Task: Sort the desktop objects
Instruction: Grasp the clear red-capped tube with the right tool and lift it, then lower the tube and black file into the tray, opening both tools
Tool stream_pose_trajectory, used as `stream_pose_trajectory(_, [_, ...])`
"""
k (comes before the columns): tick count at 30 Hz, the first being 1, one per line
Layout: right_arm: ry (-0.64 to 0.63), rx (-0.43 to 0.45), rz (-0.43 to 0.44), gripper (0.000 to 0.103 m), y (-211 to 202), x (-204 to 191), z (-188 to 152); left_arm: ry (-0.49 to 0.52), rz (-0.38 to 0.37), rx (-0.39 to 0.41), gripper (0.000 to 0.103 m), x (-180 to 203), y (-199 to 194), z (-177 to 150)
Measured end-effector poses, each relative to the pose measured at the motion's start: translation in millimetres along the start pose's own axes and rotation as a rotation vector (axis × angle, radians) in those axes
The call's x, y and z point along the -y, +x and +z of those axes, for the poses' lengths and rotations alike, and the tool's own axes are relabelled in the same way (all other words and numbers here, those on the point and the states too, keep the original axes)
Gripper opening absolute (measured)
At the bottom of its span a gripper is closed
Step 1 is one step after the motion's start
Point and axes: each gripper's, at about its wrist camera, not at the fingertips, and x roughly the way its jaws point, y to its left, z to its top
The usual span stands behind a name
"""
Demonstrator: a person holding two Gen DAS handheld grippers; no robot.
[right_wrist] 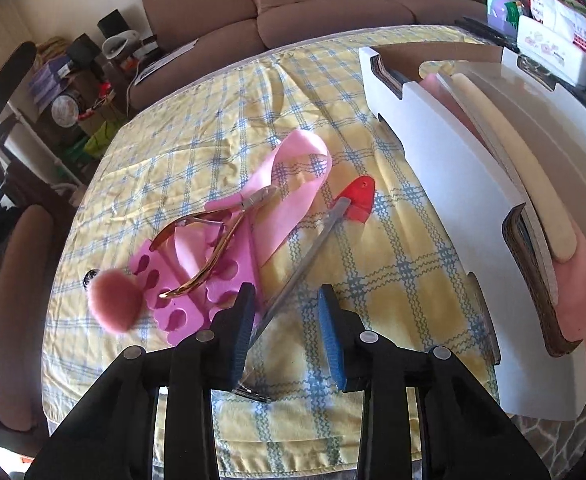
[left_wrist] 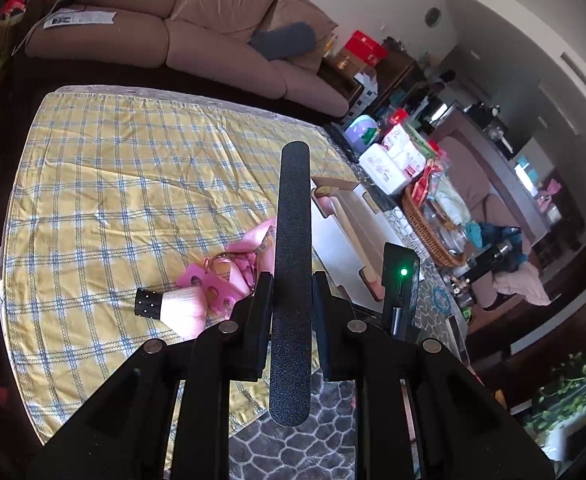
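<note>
My left gripper (left_wrist: 291, 280) is shut on a long black nail file (left_wrist: 293, 220), which stands up between its fingers above the yellow checked cloth (left_wrist: 113, 180). My right gripper (right_wrist: 286, 292) is open low over the cloth. A slim metal file (right_wrist: 305, 256) with a red handle (right_wrist: 359, 198) lies slanted between its blue pads (right_wrist: 329, 340), close to the left finger and apart from the right pad. Left of it lie a pink toe separator (right_wrist: 185, 312), gold nippers (right_wrist: 213, 256), a pink band (right_wrist: 293, 184) and a pink brush (right_wrist: 115, 304). The brush (left_wrist: 173, 304) also shows in the left wrist view.
A white tray (right_wrist: 445, 184) on the right holds a cream file (right_wrist: 525, 168) on a pink block. Beyond it are tissue packs (left_wrist: 389, 164) and a wicker basket (left_wrist: 425, 224). A sofa (left_wrist: 173, 40) stands behind the table and a chair (right_wrist: 21, 300) at its left.
</note>
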Motion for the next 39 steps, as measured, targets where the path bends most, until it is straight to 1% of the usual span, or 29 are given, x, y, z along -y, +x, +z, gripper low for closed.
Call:
stream_pose_trajectory(3, [0.065,-0.014,0.015,0.029,5,7,10,-0.007,-0.007,0.002,0.018,-2,2,-1])
stream_pose_trajectory(5, [0.045,-0.039,-0.017,0.029,11,3,18,-0.013,-0.013,0.002,0.018,-4,5,-2])
stream_pose_trajectory(7, [0.011,-0.056,-0.058,0.032,17,-5,25,-0.018,-0.017,0.002,0.018,-5,7,-2])
stream_pose_trajectory(9, [-0.033,-0.065,-0.092,0.032,20,-12,28,-0.020,-0.019,0.000,0.018,-5,8,-2])
stream_pose_trajectory(11, [-0.099,-0.063,-0.133,0.022,22,-17,26,-0.023,-0.023,-0.001,0.018,-6,9,-3])
stream_pose_trajectory(12, [-0.126,-0.060,-0.146,0.018,22,-17,24,-0.024,-0.023,-0.001,0.018,-7,9,-3])
stream_pose_trajectory(13, [-0.131,-0.058,-0.137,0.014,21,-14,23,-0.024,-0.023,-0.001,0.018,-7,9,-3])
stream_pose_trajectory(15, [-0.104,-0.061,-0.105,0.011,17,-4,22,-0.023,-0.022,-0.004,0.018,-7,9,-4])
stream_pose_trajectory(20, [-0.088,-0.032,-0.053,0.010,-5,6,21,-0.038,-0.023,-0.008,0.018,-8,12,-7])
stream_pose_trajectory(24, [-0.083,0.008,0.022,0.010,-35,4,16,-0.046,-0.027,-0.012,0.018,0,17,-7])
stream_pose_trajectory(27, [-0.097,0.047,0.057,0.010,-64,4,17,-0.054,-0.040,-0.015,0.018,13,25,-5])
stream_pose_trajectory(30, [-0.094,0.091,0.077,0.010,-93,13,25,-0.064,-0.062,-0.023,0.018,33,44,0])
stream_pose_trajectory(33, [-0.088,0.131,0.065,0.011,-117,31,41,-0.086,-0.084,-0.029,0.018,57,72,7])
stream_pose_trajectory(36, [-0.074,0.139,0.044,0.011,-130,58,55,-0.129,-0.106,-0.037,0.018,78,108,15])
stream_pose_trajectory(39, [-0.069,0.123,0.023,0.011,-128,82,66,-0.175,-0.107,-0.046,0.018,97,148,21])
